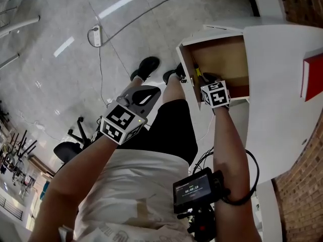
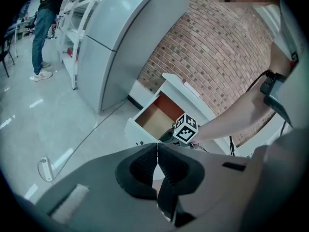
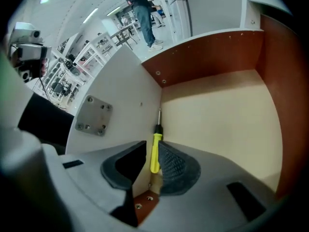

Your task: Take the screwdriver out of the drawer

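Screwdriver with a yellow handle lies in the open drawer against its side wall, between the parted jaws of the right gripper, which I judge must next close and lift; the left gripper hangs aside, jaws together, empty.

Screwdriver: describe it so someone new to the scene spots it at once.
Find the open drawer of the white cabinet. The screwdriver lies along the drawer's side wall, between the jaws of the right gripper. Its yellow handle stands out against the pale wood and white wall.
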